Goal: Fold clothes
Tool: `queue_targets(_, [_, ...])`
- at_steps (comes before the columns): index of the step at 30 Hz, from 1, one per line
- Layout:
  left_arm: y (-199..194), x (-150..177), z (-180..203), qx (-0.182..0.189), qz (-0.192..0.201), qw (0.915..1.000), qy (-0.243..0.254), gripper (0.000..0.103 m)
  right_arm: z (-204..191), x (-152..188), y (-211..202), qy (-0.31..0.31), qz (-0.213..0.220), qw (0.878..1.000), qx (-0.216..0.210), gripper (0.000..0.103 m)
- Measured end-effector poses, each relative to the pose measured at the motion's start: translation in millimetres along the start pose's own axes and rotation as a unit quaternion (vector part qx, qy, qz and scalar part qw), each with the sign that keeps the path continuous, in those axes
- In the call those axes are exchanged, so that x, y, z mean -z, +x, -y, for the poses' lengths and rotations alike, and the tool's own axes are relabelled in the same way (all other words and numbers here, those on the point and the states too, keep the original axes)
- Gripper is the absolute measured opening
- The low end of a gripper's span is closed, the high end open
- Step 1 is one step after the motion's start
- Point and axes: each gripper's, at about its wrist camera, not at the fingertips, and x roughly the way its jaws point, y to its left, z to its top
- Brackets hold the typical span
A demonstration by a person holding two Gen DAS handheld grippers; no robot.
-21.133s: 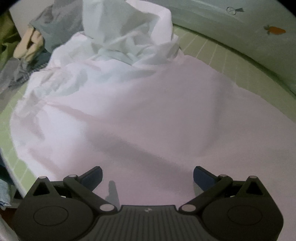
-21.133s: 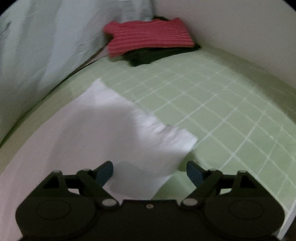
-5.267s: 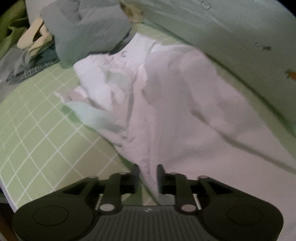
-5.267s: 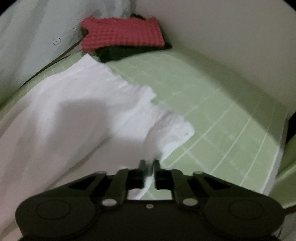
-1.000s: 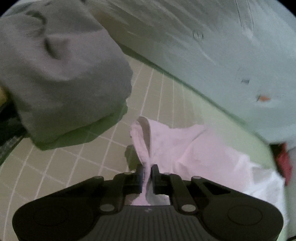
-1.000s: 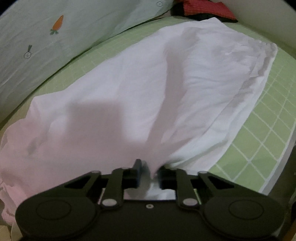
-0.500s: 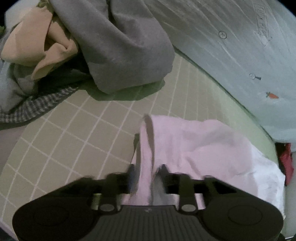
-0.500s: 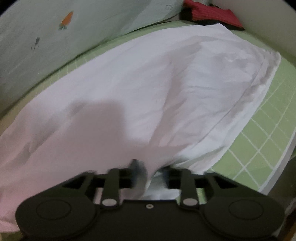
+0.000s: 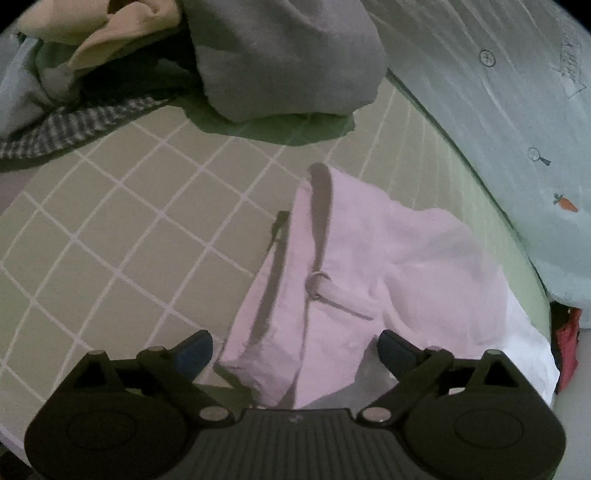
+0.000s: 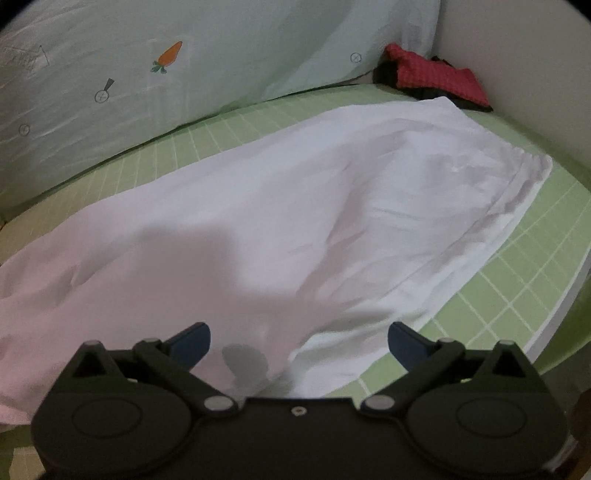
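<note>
Both your left gripper (image 9: 295,350) and right gripper (image 10: 299,341) are opening, pinching nothing; white garment (image 10: 314,206) may slump, spoiling the fold.

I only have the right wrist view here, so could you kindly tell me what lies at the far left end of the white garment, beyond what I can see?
Observer: In the left wrist view, the white garment ends in a narrow bunched strip on the green checked mat, lying between the left gripper as its jaws open; neither pad presses it.
Operator: Thank you. Is there anything beyond that end?
Observer: Yes, an unfolded pile: a grey garment on top, clear of the white one.
Operator: Anything else in that pile?
Observer: A beige garment and a checked cloth beside the grey one.
</note>
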Motion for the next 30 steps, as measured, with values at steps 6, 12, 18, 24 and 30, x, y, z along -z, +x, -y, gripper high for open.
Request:
queue_targets(6, [3,4,11,-0.009,0.014,0.9997,0.019,0.094,1,11,-7,-0.008,-0.008,1.0,-0.004,0.103])
queue_targets(12, [-3,7,11,-0.016,0.027,0.9989,0.036,0.03,1,15,-9,-0.012,-0.009,1.0,0.006,0.103])
queue_targets(18, [-15,-6,-11,-0.002,0.045,0.9989,-0.011,0.024,5,17,-11,0.003,-0.005,1.0,0.01,0.103])
queue_targets(24, [-36,-24,-24,-0.067,0.098,0.9929,-0.011,0.023,16,20,-14,0.019,0.0,1.0,0.021,0.103])
queue_targets(30, [-55,-21,11,-0.078,0.141,0.986,0.042,0.016,42,16,-13,0.043,0.0,0.999,0.033,0.103])
